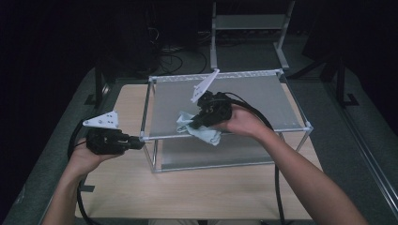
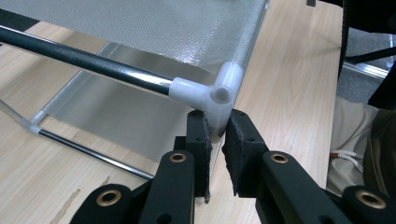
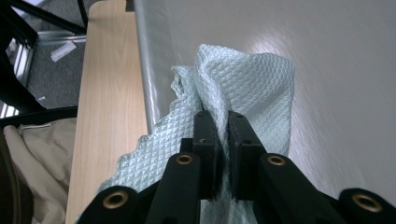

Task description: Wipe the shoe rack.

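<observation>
Your right claw (image 3: 223,135) pinches the cloth (image 3: 243,88) at the shelf's (image 1: 263,93) front-left corner, while your left claw (image 2: 217,135) clamps that corner's connector (image 2: 215,93).

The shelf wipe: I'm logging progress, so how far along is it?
Done: the left gripper is shut on the rack's white corner joint, steadying it. In hand: the right gripper is shut on the pale green cloth, pressed on the top shelf. Left: most of that shelf; how much is clean cannot be told.

Cloth (image 1: 199,129) lies on shelf rack (image 1: 263,101) top panel, near front-left corner connector (image 2: 212,93); rack stands on table (image 1: 187,192).
</observation>
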Action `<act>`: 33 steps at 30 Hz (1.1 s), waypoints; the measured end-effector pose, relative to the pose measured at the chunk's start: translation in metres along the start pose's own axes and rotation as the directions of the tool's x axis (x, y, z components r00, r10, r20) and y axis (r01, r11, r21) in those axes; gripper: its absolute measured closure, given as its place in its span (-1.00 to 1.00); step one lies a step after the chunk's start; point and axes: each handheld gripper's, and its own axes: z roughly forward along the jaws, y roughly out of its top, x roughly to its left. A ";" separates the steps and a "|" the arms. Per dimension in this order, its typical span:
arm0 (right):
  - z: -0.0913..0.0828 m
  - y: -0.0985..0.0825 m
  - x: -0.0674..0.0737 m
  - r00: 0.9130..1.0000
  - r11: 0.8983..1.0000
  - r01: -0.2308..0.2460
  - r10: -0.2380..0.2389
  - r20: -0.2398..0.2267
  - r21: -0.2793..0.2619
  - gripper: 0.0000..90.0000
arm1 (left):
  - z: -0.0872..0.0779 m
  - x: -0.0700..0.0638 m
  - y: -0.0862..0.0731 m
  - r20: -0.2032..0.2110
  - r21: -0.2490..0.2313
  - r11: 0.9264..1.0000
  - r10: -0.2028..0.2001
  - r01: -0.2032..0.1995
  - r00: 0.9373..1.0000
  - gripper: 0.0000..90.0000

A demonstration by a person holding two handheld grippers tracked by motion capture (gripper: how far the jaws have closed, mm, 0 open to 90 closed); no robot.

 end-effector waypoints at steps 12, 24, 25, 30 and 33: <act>0.003 -0.002 -0.002 1.000 0.999 -0.028 0.028 -0.005 -0.017 0.84 | -0.031 -0.007 0.021 -0.040 -0.045 0.998 0.043 -0.045 0.998 0.61; 0.007 0.006 0.003 1.000 1.000 -0.003 0.003 -0.007 -0.023 0.83 | 0.001 -0.001 0.041 -0.001 0.023 0.998 0.060 -0.060 0.998 0.63; 0.004 0.002 0.002 1.000 1.000 -0.008 0.008 -0.008 -0.015 0.84 | 0.000 0.000 0.041 0.004 0.027 0.998 0.057 -0.057 0.998 0.64; -0.012 -0.017 -0.005 0.999 0.999 -0.046 0.046 -0.011 -0.004 0.84 | 0.000 -0.001 0.041 0.001 0.023 0.998 0.060 -0.060 0.998 0.62; -0.006 -0.012 -0.001 1.000 0.999 -0.031 0.031 0.004 -0.014 0.83 | 0.005 -0.002 0.044 0.002 0.027 0.997 0.071 -0.071 0.997 0.57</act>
